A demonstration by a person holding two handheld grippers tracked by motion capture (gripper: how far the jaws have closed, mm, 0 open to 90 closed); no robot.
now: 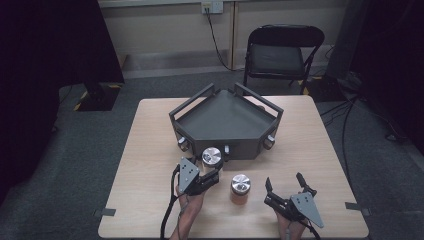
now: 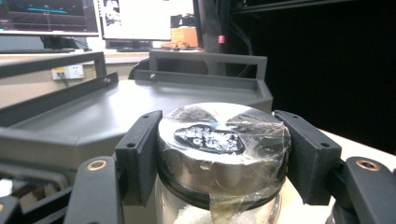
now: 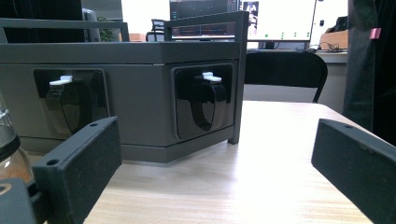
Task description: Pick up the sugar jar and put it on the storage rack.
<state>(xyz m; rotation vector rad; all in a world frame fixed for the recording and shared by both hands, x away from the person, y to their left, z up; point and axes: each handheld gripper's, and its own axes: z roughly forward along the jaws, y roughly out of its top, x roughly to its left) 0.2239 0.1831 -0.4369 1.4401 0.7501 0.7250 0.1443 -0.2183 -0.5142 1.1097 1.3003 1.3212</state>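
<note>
Steel-lidded, the glass jar (image 2: 223, 158) is clamped at its lid by the left gripper (image 1: 209, 176), just in front of the grey tray (image 1: 227, 120). It should be lifted level and cleared over the tray's wall. The right gripper (image 1: 285, 187) is held with jaws apart over the worktop (image 1: 150, 150).

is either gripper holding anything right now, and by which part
The left gripper holds a glass jar by its metal lid, jaws clamped on opposite sides. The right gripper holds nothing, jaws open.
</note>
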